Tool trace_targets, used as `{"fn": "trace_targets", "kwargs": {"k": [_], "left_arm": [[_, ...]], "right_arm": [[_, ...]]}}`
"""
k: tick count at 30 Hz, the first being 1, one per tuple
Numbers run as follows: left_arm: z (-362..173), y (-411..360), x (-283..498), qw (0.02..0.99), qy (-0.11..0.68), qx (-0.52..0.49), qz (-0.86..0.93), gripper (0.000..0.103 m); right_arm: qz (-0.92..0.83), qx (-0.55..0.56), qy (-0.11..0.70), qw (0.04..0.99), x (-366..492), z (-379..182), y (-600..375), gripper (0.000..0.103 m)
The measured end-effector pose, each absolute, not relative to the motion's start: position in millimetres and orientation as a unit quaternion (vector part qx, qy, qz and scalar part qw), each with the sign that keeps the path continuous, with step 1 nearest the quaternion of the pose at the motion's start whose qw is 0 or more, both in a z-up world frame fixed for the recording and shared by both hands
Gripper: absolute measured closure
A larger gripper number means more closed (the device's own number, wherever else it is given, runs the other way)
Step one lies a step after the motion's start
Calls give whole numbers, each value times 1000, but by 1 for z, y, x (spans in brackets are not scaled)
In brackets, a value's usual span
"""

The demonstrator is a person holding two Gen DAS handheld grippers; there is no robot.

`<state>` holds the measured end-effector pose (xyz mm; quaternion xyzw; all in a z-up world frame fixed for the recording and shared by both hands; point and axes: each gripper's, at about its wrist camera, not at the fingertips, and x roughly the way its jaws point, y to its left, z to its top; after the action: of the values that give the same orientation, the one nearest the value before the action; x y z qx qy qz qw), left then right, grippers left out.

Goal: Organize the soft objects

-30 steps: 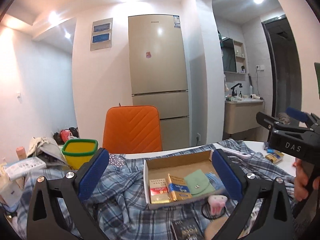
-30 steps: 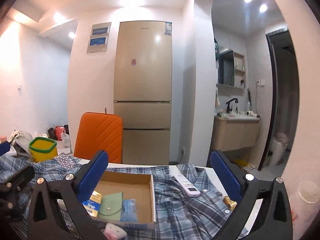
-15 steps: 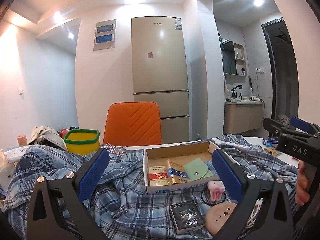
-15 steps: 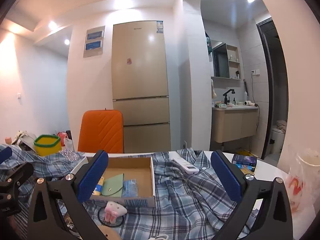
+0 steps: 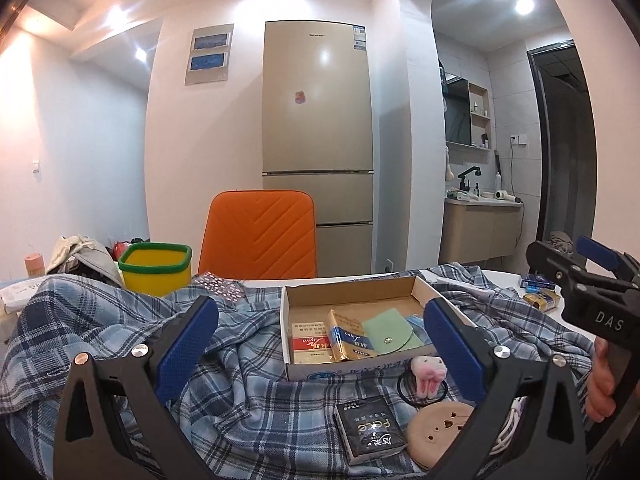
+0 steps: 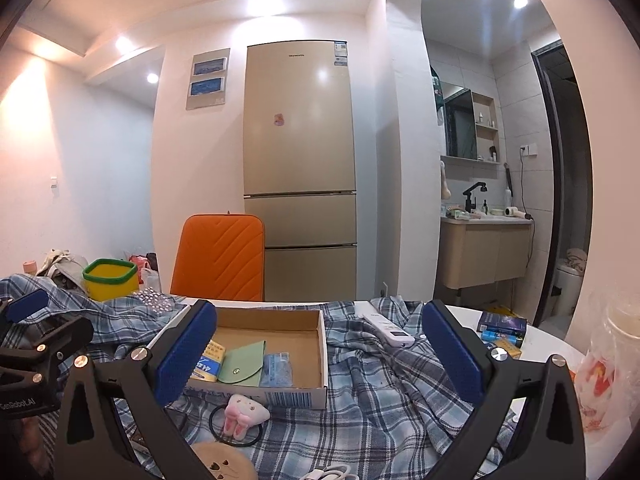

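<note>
Both wide open and empty, the left hand-held gripper (image 5: 320, 354) and right hand-held gripper (image 6: 320, 354) hover over a rumpled plaid shirt (image 6: 384, 396), best pinched at a raised fold clear of the cardboard box (image 6: 276, 394)

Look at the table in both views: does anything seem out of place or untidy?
Yes. The blue plaid shirt lies crumpled across the table like a cloth, with the cardboard box and white remote resting on top of it.

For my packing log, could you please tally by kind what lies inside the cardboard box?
Inside the cardboard box:
Carton packs: 2
Green pouch: 1
Blue packet: 1
Total: 4
</note>
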<state>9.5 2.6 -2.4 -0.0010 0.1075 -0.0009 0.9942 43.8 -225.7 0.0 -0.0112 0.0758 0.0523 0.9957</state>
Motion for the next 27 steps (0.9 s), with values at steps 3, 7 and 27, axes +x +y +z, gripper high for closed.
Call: {"fn": "trace_targets", "kwargs": {"k": [3,7,27], "left_arm": [[-3,3,9,994,107,-2,1,1],[-3,3,9,994,108,-3,1,1],[-1,7,12,993,115,-13,3,0]], "right_arm": [[56,-13,78,995,44,0,-225,0],[57,-12,81,995,46,-1,-226,0],[89,-57,64,992,30,-5,-203,0]]}}
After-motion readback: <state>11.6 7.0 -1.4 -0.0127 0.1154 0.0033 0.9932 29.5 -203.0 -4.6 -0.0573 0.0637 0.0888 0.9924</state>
